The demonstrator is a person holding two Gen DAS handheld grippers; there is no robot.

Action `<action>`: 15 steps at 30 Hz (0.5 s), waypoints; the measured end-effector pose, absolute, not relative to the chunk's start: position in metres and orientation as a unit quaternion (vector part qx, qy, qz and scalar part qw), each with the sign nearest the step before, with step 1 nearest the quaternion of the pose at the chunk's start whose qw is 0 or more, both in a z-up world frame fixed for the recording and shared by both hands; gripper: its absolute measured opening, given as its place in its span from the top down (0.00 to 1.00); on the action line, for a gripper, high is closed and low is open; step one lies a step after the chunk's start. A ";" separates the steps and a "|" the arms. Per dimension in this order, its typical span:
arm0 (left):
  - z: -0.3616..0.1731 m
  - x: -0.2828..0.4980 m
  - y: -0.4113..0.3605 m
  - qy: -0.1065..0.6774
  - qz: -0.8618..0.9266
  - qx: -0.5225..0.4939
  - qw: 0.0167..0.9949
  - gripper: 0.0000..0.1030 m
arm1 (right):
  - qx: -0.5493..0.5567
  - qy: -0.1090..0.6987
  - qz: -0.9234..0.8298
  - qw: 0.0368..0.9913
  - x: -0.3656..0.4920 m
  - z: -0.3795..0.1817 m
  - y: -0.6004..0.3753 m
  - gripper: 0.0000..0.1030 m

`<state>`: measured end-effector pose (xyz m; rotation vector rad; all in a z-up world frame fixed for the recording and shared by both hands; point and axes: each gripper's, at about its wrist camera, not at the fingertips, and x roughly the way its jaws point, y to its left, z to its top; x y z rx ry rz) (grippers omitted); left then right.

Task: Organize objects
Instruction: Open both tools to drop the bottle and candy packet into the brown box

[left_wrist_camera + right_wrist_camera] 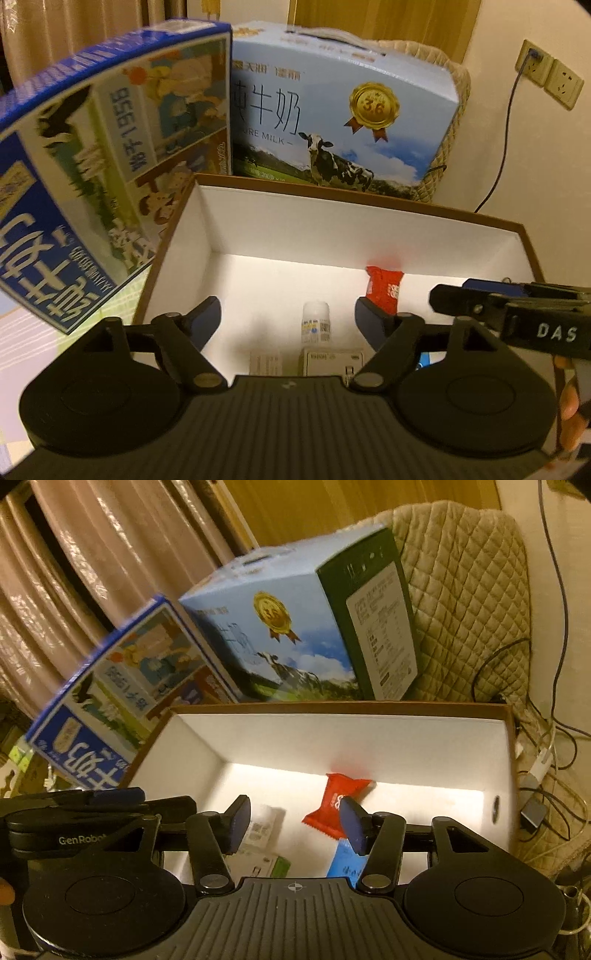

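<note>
Two hand-held grippers hovered side by side over an open cardboard box (369,236) with white inner walls and a brown rim. The left gripper (288,319) had its blue-padded fingers spread apart with nothing between them; the right gripper (295,821) was likewise released and empty, and each device showed at the edge of the other's view. Down on the box floor lay the sorted items: a red snack packet (334,799) near the far wall, a small white bottle (316,321) lying toward the middle, a pale carton (334,360) and a smaller beige pack (266,363) along the near side, and a light blue packet (343,864) just beside the red one. Behind the box stood a light blue milk carton printed with a cow (343,110), and to the left a dark blue milk carton (99,162) leaned at a tilt — its lower corner close beside the box rim. A quilted cover (461,602) and cables sat further back. Judging from the empty grippers above a partly filled box, a placing step looked finished or a rearranging one about to begin. The next move would likely call for choosing one item — lowering one gripper over it with the fingers astride it — while keeping the two grippers from colliding.
</note>
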<state>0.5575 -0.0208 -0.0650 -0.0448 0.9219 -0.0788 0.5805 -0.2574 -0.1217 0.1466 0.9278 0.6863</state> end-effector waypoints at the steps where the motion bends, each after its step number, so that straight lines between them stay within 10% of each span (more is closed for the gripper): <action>1: -0.061 0.552 -0.022 0.441 -0.038 -0.020 0.896 0.19 | 0.070 0.436 0.326 0.836 0.577 -0.118 -0.261 0.50; 15: -0.016 0.453 -0.018 0.411 -0.024 -0.043 0.910 0.15 | 0.067 0.406 0.337 0.847 0.498 -0.077 -0.303 0.48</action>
